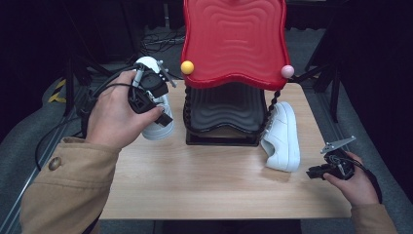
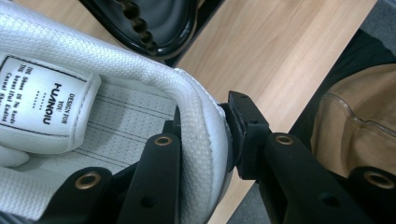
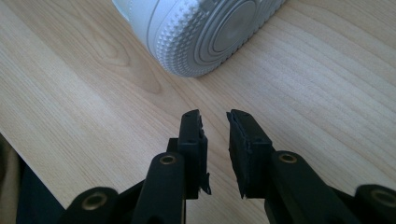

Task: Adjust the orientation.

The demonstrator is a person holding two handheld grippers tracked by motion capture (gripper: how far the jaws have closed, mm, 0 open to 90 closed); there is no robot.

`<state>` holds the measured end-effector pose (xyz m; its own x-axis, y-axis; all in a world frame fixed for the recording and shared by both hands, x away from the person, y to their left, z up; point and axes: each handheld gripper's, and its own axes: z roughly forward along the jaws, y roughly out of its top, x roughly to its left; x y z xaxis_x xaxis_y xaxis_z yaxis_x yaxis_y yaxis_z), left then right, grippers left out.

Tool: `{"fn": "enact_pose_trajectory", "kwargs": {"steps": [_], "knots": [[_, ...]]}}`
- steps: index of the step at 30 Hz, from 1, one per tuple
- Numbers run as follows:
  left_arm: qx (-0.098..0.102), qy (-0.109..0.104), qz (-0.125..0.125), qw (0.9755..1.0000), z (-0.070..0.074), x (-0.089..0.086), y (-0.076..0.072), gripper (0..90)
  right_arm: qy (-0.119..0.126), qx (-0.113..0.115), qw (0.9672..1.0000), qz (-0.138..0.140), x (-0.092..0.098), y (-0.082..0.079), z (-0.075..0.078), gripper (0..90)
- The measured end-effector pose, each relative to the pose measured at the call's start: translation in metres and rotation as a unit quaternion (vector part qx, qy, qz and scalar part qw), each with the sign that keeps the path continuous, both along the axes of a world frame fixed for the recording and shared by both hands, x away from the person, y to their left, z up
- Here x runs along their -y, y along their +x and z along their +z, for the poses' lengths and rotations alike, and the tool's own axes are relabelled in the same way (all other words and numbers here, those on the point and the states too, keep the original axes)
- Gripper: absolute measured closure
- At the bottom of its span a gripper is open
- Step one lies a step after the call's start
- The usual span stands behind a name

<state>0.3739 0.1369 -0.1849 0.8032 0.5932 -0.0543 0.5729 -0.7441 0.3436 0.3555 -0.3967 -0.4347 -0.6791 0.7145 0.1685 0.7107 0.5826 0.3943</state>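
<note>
Where jaws clamp — sneaker [image 2: 116, 116] heel collar

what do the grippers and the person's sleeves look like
Both grippers, the left gripper and the right gripper, are black, each with two flat black jaws fixed by brass-coloured rivets. The right one carries a grey three-cornered plate on top. Black cables trail from both. The person wears tan coat sleeves; the left one has a round button.
</note>
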Motion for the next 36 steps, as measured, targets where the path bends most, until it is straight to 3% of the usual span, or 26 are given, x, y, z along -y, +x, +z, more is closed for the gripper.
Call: {"fn": "enact_pose_trajectory", "kwargs": {"steps": [10,14,21,25,29,36], "knots": [[0.009,0.017,-0.001,0.9998,0.025,0.002,0.009,75.1,0.000,0.013,0.9999,-0.002,0.004,-0.006,0.003,76.6],[0.023,0.015,-0.004,0.9996,0.041,0.004,0.013,75.1,-0.001,0.010,0.9999,-0.003,0.006,-0.010,0.001,76.5],[0.044,0.037,0.001,0.9984,0.057,0.012,0.016,75.4,0.005,0.013,0.9999,-0.009,0.012,-0.014,0.002,77.1],[0.050,0.027,-0.001,0.9984,0.067,0.014,0.018,75.4,0.006,0.019,0.9997,-0.011,0.014,-0.016,0.004,77.3],[0.055,0.034,-0.007,0.9979,0.073,0.019,0.017,75.2,0.006,0.021,0.9997,-0.011,0.013,-0.017,0.005,77.7],[0.087,0.021,-0.021,0.9958,0.093,0.028,0.018,74.8,-0.001,0.017,0.9998,-0.005,0.010,-0.017,0.003,78.1]]}}
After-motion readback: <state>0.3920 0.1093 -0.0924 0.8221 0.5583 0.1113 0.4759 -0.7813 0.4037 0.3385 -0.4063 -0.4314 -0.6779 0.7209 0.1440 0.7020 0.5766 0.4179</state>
